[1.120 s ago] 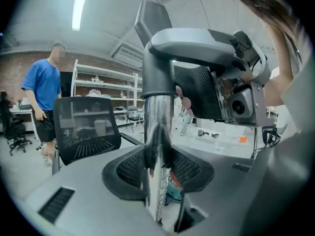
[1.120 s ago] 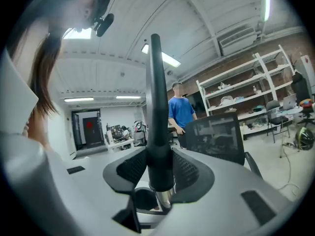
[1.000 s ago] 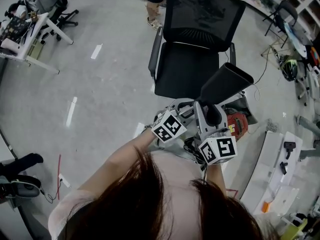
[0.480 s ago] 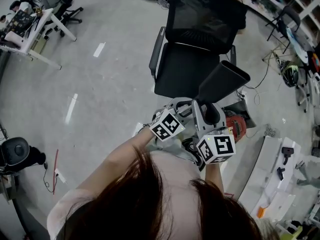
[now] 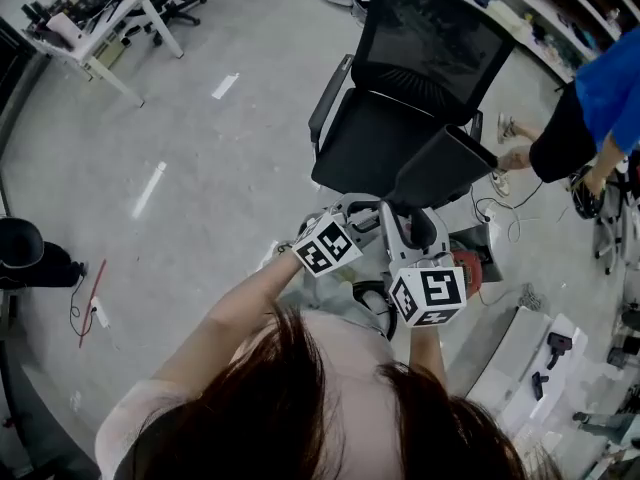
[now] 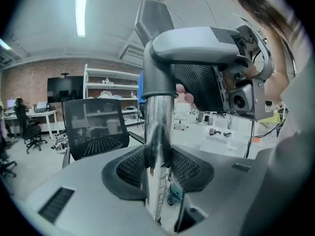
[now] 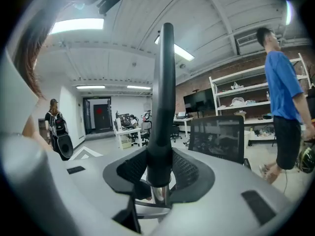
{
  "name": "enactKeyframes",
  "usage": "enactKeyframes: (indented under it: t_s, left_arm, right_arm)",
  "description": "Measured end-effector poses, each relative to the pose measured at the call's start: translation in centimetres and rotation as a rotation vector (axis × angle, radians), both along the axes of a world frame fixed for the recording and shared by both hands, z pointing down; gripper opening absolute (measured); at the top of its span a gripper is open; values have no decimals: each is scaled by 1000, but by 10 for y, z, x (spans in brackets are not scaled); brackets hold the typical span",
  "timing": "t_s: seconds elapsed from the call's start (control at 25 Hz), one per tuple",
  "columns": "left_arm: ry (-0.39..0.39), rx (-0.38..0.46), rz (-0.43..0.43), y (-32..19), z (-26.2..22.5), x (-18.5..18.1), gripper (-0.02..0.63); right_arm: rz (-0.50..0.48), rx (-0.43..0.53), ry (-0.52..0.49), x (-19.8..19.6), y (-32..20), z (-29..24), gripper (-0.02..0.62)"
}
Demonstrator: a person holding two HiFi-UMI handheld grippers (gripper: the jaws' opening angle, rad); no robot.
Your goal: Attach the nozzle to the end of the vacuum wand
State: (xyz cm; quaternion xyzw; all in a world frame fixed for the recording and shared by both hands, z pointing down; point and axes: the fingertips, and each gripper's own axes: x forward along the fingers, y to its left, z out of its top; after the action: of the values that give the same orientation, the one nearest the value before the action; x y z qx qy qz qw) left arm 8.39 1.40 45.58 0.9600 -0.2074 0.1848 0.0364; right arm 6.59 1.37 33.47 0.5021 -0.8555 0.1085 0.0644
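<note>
My left tongs are clamped on the wand; the shiny tube stands upright between the mesh pads. My right tongs are clamped on the black neck of the nozzle, and just below their grip the neck's lower rim sits over bare metal tube. From the left gripper view, the right tongs grip the same line further up, with the nozzle's flat end showing beyond them. In the head view I hold both tongs close together in front of my chest, marker cubes facing up, left one just beside the right; the nozzle's wide mouth rises from them and overlaps the seat of a black chair. All of this hangs over the grey floor. A person in blue stands right of the chair.
</note>
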Motion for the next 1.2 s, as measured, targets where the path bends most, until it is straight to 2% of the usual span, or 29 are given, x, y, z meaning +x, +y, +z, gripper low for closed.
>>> enactKeyframes:
  t_s: [0.24, 0.56, 0.84, 1.2]
  left_arm:
    - [-17, 25, 14, 21, -1, 3, 156]
    - [-12, 25, 63, 42, -6, 7, 156]
    - [13, 27, 56, 52, -14, -32, 156]
    - [54, 44, 43, 66, -25, -99, 156]
  right_arm:
    - [16, 5, 17, 5, 24, 0, 169]
    - [123, 13, 17, 10, 49, -9, 169]
    - [222, 43, 0, -19, 77, -21, 169]
    - [385, 53, 23, -75, 123, -25, 166]
